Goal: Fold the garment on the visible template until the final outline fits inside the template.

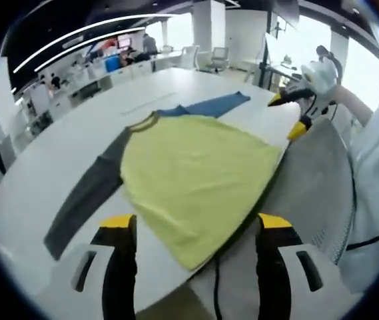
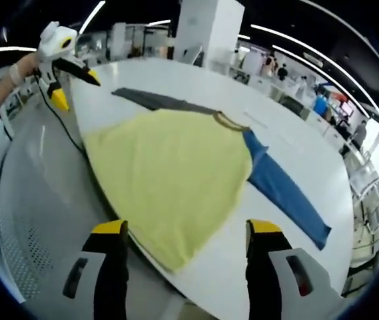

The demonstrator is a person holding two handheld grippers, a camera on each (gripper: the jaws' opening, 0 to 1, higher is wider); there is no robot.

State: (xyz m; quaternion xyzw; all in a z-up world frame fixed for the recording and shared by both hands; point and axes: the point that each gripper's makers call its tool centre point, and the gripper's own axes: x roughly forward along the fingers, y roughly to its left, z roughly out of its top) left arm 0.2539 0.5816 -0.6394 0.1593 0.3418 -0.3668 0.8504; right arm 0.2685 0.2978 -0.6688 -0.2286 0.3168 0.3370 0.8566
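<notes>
Garment (image 1: 196,177) flat on table (image 1: 56,167), unfolded

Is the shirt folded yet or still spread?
Spread. The shirt lies flat on the table, grey sleeve and blue sleeve stretched out to either side, no folds visible.

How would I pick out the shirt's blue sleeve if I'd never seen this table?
Find the big white table; a yellow shirt lies spread flat near its edge. From the collar two long sleeves run out across the table. The blue sleeve is bright blue, while the other sleeve is dark grey.
</notes>
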